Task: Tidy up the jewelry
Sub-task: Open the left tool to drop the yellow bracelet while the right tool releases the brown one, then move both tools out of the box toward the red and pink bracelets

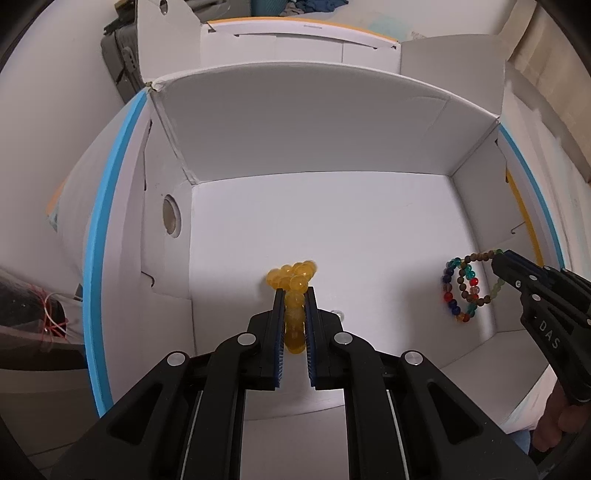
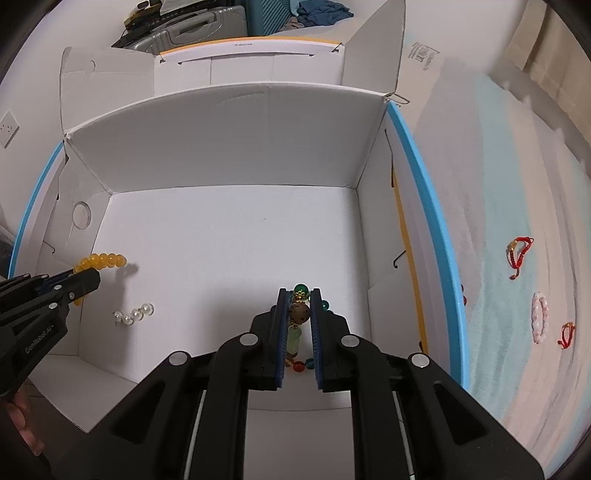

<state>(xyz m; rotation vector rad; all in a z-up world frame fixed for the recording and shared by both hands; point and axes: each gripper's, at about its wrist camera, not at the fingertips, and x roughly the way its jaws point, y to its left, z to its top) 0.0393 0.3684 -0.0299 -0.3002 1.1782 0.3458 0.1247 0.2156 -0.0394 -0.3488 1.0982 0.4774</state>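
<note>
My left gripper (image 1: 294, 291) is shut on a yellow bead bracelet (image 1: 293, 277) and holds it over the floor of an open white cardboard box (image 1: 295, 229). My right gripper (image 2: 300, 291) is shut on a multicoloured bead bracelet (image 2: 299, 314) inside the same box (image 2: 229, 236), at its right side. In the left wrist view the right gripper (image 1: 496, 260) shows with the multicoloured bracelet (image 1: 463, 288) hanging from it. In the right wrist view the left gripper (image 2: 94, 275) shows with the yellow bracelet (image 2: 101, 260). A pearl bracelet (image 2: 135, 314) lies on the box floor.
To the right of the box, on a pale blue cloth (image 2: 517, 206), lie two red cord bracelets (image 2: 519, 251) (image 2: 568, 332) and a pink bead bracelet (image 2: 538, 317). The box flaps stand up at the back. Suitcases (image 2: 192, 29) stand behind.
</note>
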